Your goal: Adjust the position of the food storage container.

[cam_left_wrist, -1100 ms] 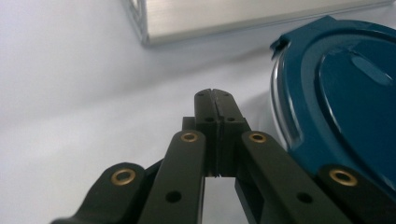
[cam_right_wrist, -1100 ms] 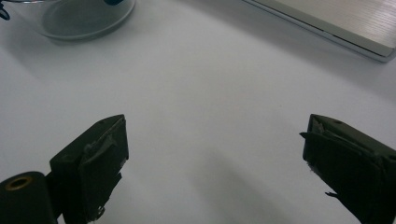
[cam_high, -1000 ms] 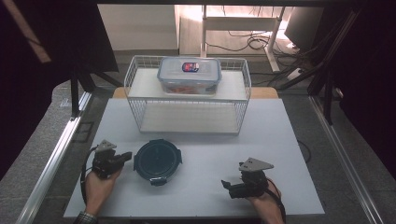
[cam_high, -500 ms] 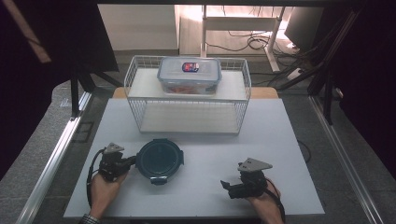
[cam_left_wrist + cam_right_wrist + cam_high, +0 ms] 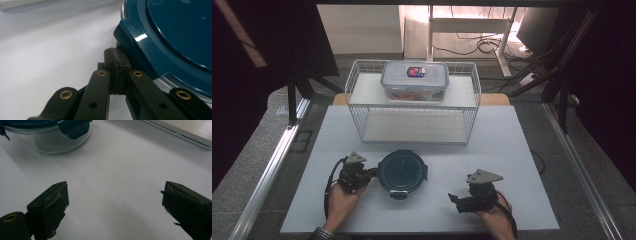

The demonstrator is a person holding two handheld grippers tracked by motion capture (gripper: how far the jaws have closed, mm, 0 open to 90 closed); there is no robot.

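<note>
Teal-lidded, the round glass bowl (image 5: 402,172) sits on the white tabletop (image 5: 512,150) near the front edge, in front of a wire basket (image 5: 412,107). The left gripper (image 5: 371,174) has its fingers (image 5: 117,65) pressed together with nothing between them, their tips right at the lid's left clasp (image 5: 135,47). The right gripper (image 5: 455,200), fingers (image 5: 50,206) spread wide and empty, lies well apart to the bowl's right. The lid is glossy with clip tabs around its rim.
</note>
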